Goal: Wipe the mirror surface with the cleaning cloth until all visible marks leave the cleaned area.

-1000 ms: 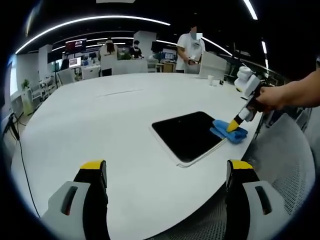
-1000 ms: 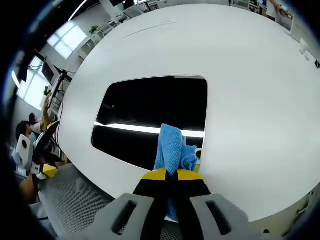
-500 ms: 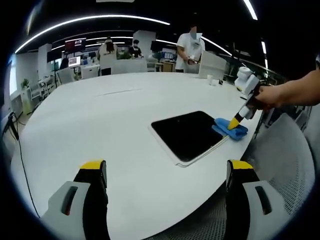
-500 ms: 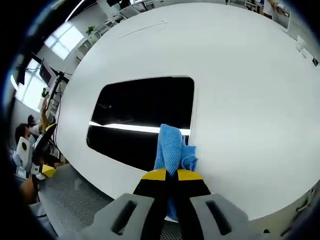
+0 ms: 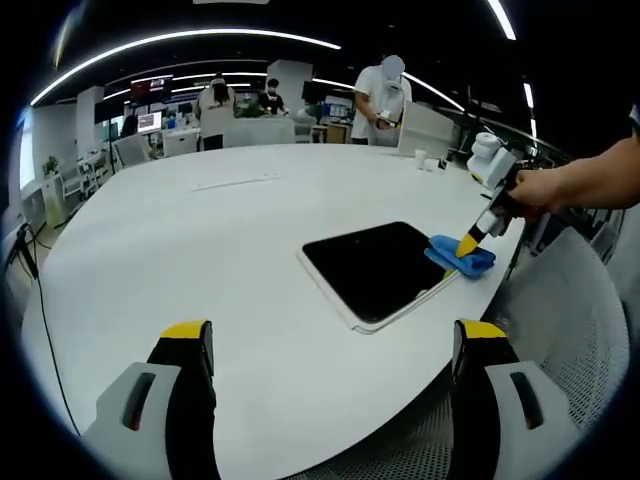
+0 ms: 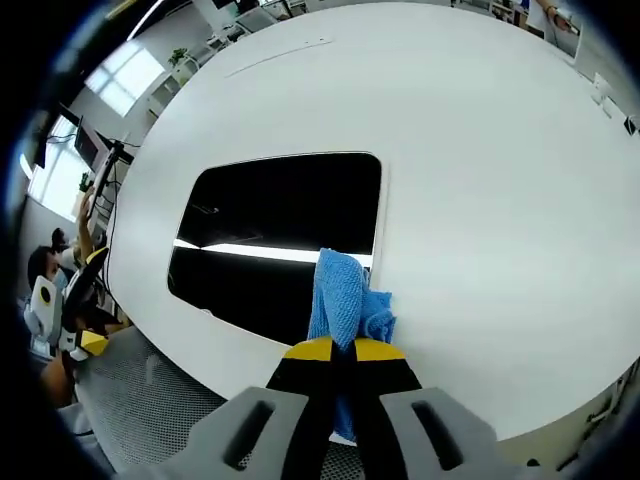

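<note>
Mirror (image 6: 285, 235) sits centre-left in the right gripper view, flat on the table (image 6: 480, 150), cloth (image 6: 345, 300) overlapping its lower-right edge. Right gripper (image 6: 335, 352) is clamped on the cloth; left gripper (image 5: 330, 345) is spread wide, empty, well short of the mirror. Risk: the unheld mirror slides when wiped.

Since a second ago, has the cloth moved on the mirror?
Yes. The cloth has slid off the mirror, toward its corner nearest the right gripper.
</note>
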### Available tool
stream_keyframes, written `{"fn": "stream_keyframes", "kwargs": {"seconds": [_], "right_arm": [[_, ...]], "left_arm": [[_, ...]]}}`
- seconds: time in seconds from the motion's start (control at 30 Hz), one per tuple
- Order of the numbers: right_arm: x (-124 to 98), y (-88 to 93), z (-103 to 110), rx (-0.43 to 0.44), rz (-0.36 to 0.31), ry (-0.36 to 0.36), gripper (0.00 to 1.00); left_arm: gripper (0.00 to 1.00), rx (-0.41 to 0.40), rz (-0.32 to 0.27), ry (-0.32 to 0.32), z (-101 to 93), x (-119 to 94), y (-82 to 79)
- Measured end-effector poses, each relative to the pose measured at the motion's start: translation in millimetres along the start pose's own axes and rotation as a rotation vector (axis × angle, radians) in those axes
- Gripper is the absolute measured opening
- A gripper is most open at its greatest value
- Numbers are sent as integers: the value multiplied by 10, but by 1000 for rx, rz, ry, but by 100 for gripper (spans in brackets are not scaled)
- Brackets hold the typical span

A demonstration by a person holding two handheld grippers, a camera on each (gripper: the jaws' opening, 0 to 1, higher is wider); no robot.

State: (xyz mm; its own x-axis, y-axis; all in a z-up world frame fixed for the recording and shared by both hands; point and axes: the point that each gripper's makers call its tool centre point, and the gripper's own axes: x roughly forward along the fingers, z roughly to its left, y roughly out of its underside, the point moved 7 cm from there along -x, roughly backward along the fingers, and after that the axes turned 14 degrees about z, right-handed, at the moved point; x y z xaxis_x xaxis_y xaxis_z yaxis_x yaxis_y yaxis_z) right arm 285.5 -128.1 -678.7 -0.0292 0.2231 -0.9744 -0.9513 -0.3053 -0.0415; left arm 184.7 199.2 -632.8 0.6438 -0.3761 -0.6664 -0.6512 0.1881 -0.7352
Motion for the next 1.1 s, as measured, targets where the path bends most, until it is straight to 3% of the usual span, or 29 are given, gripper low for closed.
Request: {"fn": "stream_keyframes", "kwargs": {"seconds": [0.17,0.23,0.3,0.37,1.1], "right_arm": [[-19,0,2,7,7,-10,0],[-25,-28,-10,4,-7,-1,0],[-27,-68,-20,13,-8,-3,0],[-31,-113,-26,18,-12,-4,0],[-13,-802,-163,6,-13,18,0]], "left_arm": [[99,-11,2,9,4,-2,7],[99,-71,-21,38,6,-11,-9],[99,-24,1,9,14,-6,8],[99,-31,-1,22,0,4,9],[99,-37,4,8,51,17,19]]}}
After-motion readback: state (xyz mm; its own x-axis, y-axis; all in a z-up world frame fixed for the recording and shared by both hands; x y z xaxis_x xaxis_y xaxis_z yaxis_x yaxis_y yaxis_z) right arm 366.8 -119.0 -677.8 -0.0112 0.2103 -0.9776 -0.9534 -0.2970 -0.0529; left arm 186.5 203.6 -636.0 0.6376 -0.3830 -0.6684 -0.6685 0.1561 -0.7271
